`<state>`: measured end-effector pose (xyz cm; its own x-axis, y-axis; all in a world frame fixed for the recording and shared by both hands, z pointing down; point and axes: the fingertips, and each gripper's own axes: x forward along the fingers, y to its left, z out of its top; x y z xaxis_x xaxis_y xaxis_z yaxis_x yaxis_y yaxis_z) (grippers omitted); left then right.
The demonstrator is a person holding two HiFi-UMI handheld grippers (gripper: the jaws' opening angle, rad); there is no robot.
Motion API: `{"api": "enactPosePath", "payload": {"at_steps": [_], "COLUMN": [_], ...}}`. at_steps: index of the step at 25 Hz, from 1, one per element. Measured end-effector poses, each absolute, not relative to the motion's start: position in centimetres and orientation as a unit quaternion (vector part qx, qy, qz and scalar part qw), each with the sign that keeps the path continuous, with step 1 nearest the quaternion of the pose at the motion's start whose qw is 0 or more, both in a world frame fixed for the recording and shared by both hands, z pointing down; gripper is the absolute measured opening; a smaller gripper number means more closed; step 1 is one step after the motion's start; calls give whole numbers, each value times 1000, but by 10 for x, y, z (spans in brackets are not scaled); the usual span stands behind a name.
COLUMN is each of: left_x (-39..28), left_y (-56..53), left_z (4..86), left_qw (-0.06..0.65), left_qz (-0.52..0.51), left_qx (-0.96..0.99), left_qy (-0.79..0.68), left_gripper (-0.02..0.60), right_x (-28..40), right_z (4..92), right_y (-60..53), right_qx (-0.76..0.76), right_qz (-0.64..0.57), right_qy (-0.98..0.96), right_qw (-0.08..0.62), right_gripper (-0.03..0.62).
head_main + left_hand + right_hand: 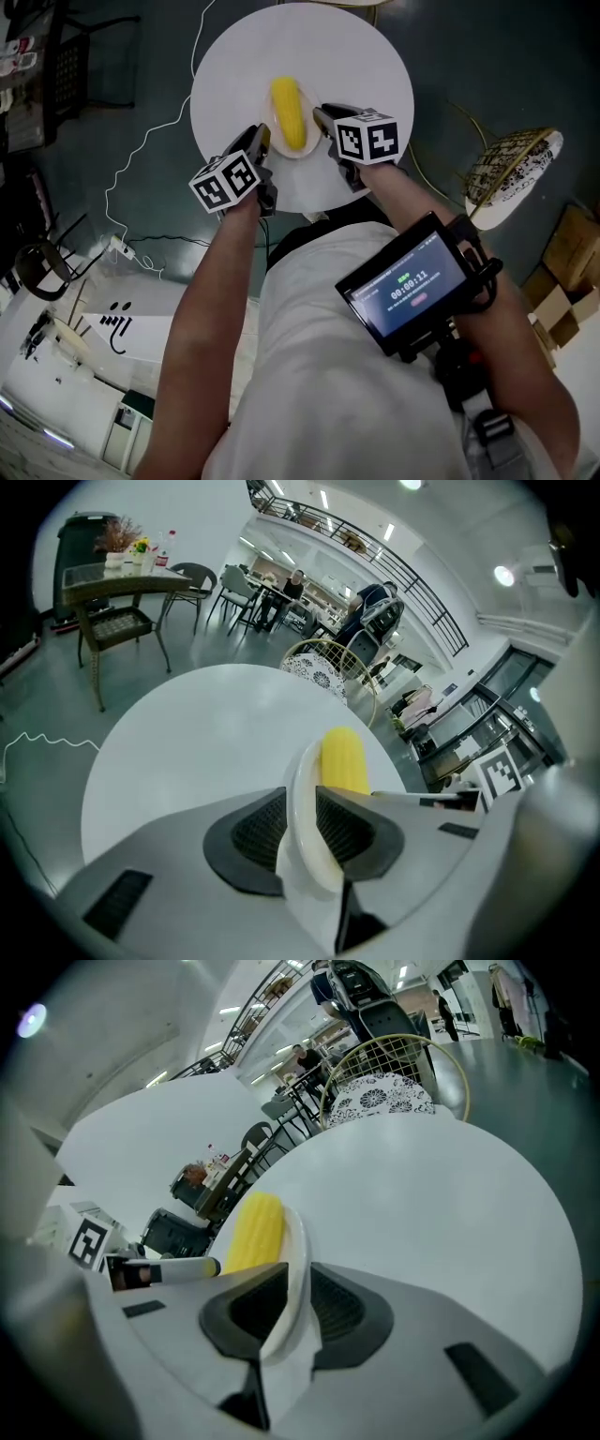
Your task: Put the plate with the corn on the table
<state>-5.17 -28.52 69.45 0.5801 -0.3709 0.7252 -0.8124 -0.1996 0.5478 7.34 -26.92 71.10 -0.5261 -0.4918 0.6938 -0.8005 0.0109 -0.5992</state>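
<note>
- We are holding the plate [296,154] from both sides over the near part of the round white table [361,56]
- Our left gripper [263,141] is clamping the plate's left rim between its jaws
- Our right gripper [323,116] is pinching the opposite rim likewise
- The corn [288,112] is lying on the plate between both grippers
- We cannot tell whether the plate is touching the table

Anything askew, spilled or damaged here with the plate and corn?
Nothing stands out. The corn lies whole on the plate, which the left gripper and right gripper clamp by opposite rims over the round white table. No spill or damage shows.
</note>
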Motion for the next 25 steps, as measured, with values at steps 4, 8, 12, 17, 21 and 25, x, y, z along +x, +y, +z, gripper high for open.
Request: {"api": "enactPosePath", "payload": {"at_steps": [4, 8, 12, 17, 21, 25], "left_x": [-61, -71, -85, -93, -90, -85], "left_y": [-282, -270, -257, -237, -244, -247], "left_z": [685, 678, 666, 641, 638, 629], "left_qw": [480, 473, 462, 449, 438, 426], "left_qz": [218, 227, 227, 223, 214, 202], "left_qx": [745, 745, 748, 761, 771, 787], "left_qy": [-409, -412, -420, -412, -409, -399], "left_gripper": [77, 75, 74, 53, 11, 8], "right_x": [75, 72, 70, 65, 67, 63], "right_z": [703, 692, 679, 652, 648, 640], "right_y": [-267, -259, -246, -225, -229, -234], "right_qx": [474, 484, 491, 500, 507, 505], "right_qz": [517, 502, 492, 490, 483, 473], "right_qy": [-698, -700, -701, -699, -698, -707], "right_qw": [143, 154, 160, 146, 150, 145], "right_gripper": [54, 53, 52, 52, 26, 8]}}
